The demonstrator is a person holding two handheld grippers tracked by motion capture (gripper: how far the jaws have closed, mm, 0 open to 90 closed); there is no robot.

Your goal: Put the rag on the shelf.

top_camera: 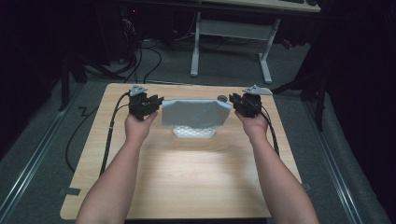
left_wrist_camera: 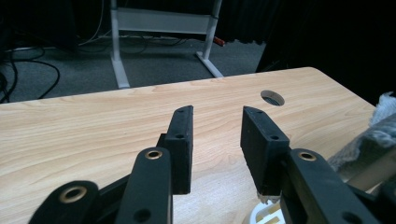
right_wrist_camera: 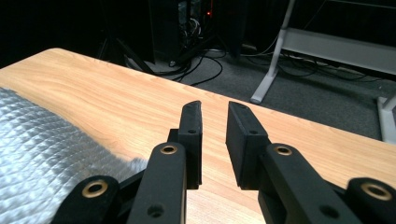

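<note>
Grey cloth [top_camera: 196,112] stretched above table [top_camera: 196,172], left gripper [left_wrist_camera: 217,140] and right gripper [right_wrist_camera: 215,135] at its ends, fingers parted, gripping nothing.

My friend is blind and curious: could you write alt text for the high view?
Two forearms reach over a wooden table, each hand holding a black gripper, left and right, at opposite ends of a pale blue-grey cloth stretched above a white perforated object. Whether the jaws pinch it is unclear.

No text, label, brand, number or sign can be read on anything here.
</note>
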